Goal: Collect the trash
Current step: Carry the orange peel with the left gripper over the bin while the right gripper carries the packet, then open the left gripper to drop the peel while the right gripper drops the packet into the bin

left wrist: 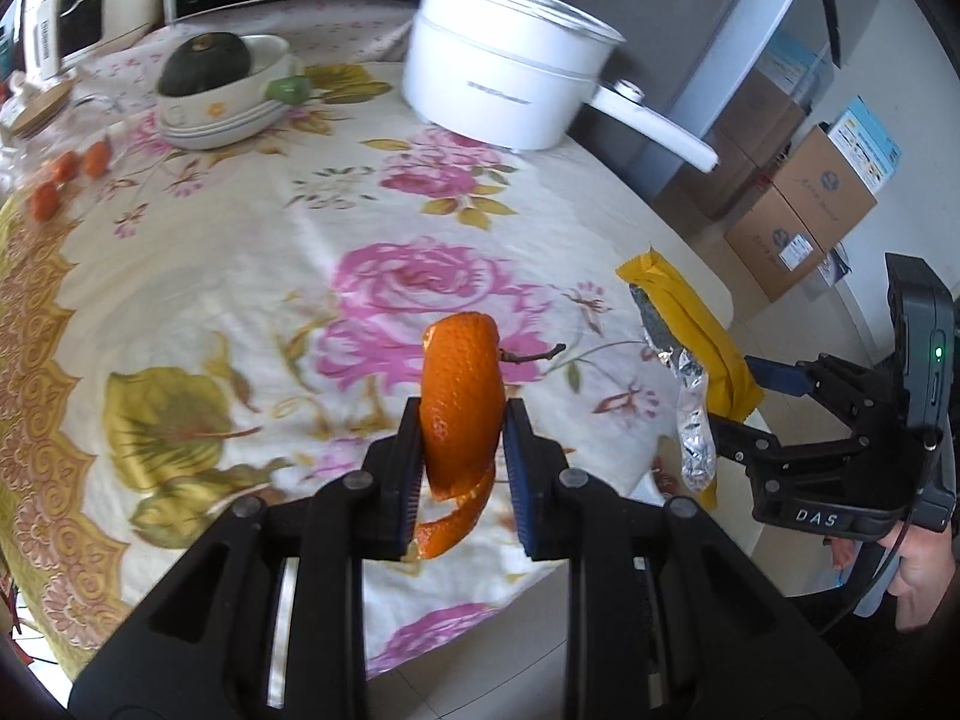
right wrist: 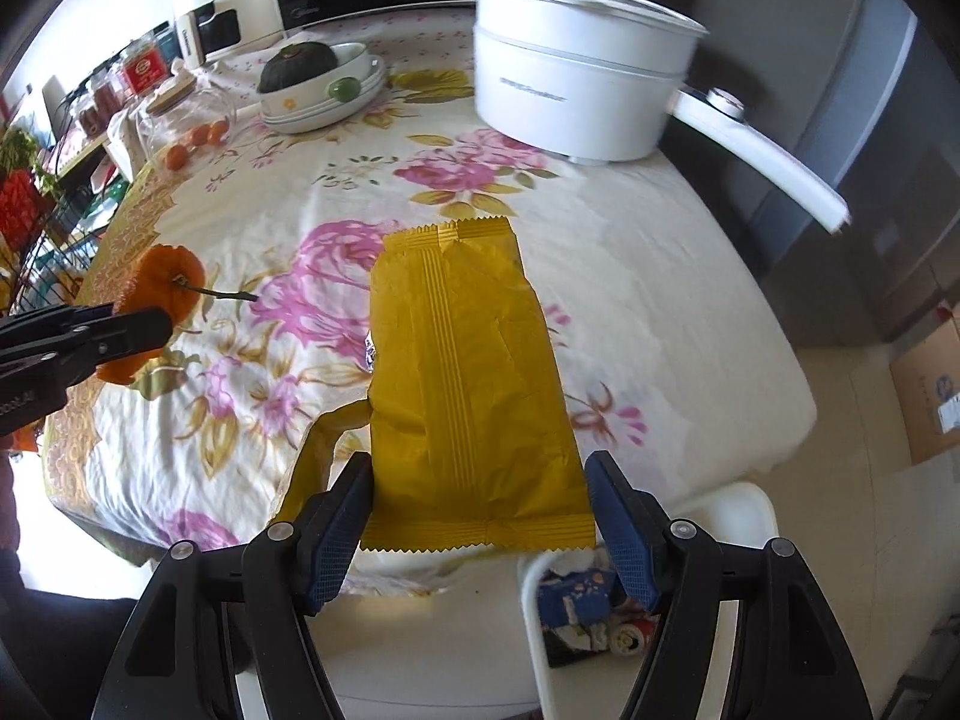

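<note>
I have both tools loaded. My left gripper (left wrist: 461,450) is clamped on a curl of orange peel (left wrist: 459,402), its stem twig sticking out to one side, held clear above the floral tablecloth (left wrist: 240,276). My right gripper (right wrist: 480,516) has a yellow snack wrapper (right wrist: 474,396) between its jaws; the pads sit against the wrapper's two long edges, so I judge it pinched across its width rather than loose (the left wrist view shows it hanging from that tool, silver lining out). The white waste bin (right wrist: 744,504) stands on the floor just past the table's near edge, below my right hand, with crumpled packaging already inside.

The step, as I read it, is the drop. I want each piece centred over the bin's mouth before I let go, since the wrapper is light and may drift, and the peel may cling to a pad. I would bring the right tool lower first, release, then swing the left across, keeping clear of the white electric pot (right wrist: 576,84).
</note>
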Tool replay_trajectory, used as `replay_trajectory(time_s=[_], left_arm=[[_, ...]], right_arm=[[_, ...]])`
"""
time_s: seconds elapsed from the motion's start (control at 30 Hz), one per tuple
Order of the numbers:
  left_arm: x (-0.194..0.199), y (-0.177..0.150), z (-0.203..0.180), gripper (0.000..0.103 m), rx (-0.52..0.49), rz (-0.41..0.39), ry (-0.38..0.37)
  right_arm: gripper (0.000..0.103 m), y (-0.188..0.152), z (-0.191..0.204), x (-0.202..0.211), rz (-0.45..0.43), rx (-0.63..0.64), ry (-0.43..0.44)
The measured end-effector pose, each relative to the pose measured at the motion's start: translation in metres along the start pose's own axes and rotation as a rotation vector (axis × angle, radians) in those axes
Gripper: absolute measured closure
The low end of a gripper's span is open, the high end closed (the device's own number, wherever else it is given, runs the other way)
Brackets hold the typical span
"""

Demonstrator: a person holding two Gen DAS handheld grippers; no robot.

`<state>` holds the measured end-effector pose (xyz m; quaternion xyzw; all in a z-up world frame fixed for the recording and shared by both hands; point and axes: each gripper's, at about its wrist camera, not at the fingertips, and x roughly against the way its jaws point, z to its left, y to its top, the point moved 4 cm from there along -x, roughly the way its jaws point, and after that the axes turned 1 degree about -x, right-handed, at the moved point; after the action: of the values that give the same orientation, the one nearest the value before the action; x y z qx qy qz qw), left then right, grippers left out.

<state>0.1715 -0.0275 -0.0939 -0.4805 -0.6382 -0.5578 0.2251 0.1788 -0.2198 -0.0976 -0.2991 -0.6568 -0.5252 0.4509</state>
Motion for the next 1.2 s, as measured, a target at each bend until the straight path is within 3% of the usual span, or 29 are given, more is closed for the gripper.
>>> replay_trajectory(time_s=[0.27, 0.6, 1.03, 1.07, 1.13, 1.17, 1.2], left_arm=[[-0.033, -0.003, -0.073, 0.076, -0.122, 0.033, -0.035], [-0.069, -0.023, -0.146, 0.076, -0.26, 0.076, -0.06], [-0.098, -0.052, -0.206, 0.076, -0.365, 0.088, -0.131], [-0.098, -0.052, -0.21, 0.074, -0.375, 0.083, -0.137], [-0.099, -0.051, -0.213, 0.055, -0.387, 0.074, -0.134], [-0.098, -0.05, -0.213, 0.034, -0.384, 0.067, -0.124], [-0.097, -0.048, -0.213, 0.021, -0.381, 0.054, -0.112]], right_arm=[[0.031, -0.04, -0.064, 0.007, 0.042, -0.142, 0.01], [0.031, -0.09, -0.115, 0.016, 0.077, -0.189, -0.01], [0.03, -0.133, -0.166, 0.011, 0.143, -0.267, -0.06], [0.03, -0.135, -0.168, 0.011, 0.149, -0.268, -0.061], [0.03, -0.14, -0.169, 0.009, 0.161, -0.266, -0.065], [0.03, -0.142, -0.17, 0.009, 0.166, -0.264, -0.069], [0.03, -0.144, -0.172, 0.009, 0.17, -0.263, -0.073]])
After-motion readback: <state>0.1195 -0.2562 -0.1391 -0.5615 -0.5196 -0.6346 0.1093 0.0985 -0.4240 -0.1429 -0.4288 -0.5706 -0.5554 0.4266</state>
